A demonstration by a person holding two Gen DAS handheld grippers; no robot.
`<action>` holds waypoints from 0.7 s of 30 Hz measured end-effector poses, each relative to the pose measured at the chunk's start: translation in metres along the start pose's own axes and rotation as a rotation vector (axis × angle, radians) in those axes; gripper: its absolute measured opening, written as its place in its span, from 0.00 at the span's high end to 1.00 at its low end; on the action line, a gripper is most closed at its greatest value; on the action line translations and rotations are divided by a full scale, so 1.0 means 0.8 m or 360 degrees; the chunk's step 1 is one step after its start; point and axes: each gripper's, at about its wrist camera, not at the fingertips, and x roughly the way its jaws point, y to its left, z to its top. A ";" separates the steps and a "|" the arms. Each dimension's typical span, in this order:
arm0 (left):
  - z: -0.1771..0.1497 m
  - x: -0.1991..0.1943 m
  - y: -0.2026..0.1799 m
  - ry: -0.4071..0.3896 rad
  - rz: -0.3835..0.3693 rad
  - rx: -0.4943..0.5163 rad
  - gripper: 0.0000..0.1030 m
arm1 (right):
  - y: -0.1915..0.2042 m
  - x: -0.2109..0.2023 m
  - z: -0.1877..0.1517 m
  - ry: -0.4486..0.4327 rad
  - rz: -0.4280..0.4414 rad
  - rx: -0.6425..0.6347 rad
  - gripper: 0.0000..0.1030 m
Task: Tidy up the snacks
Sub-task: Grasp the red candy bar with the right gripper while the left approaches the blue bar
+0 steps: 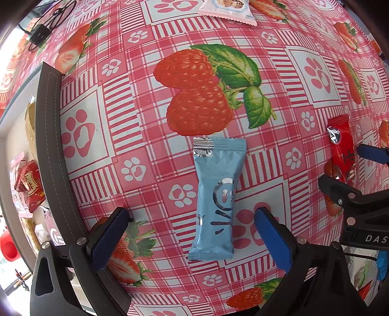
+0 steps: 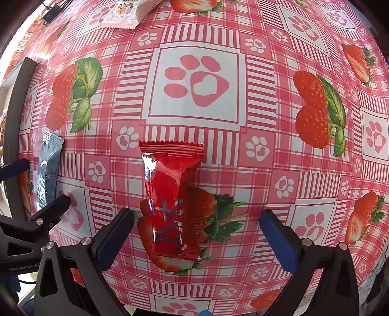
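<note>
Left wrist view: both your tongs hang open over snacks on the bench.
The bench [image 1: 145,145] wears a strawberry-and-paw cloth (a dark tray rim [image 1: 48,136] at its left). Your left tongs [image 1: 192,240] spread wide around the blue packet [image 1: 216,194], not touching; your right tongs [image 2: 197,240] likewise straddle the red packet [image 2: 170,194]. A pink packet [image 1: 226,9] lies well apart.

blue packet [image 1: 216,199]; red packet [image 2: 170,201]; pink plaid strawberry tablecloth [image 2: 243,170].
</note>
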 end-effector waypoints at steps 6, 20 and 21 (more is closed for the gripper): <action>-0.001 -0.001 0.000 -0.0001 0.0000 -0.0002 0.00 | 0.000 0.000 -0.001 -0.0003 0.0000 -0.0001 0.00; -0.002 -0.001 0.001 -0.0041 -0.0001 -0.0004 0.00 | 0.000 0.000 -0.003 -0.0011 0.0002 0.0000 0.00; -0.002 0.000 0.000 -0.0033 0.0001 -0.0003 0.00 | 0.000 0.000 -0.002 0.0004 0.0001 -0.0003 0.00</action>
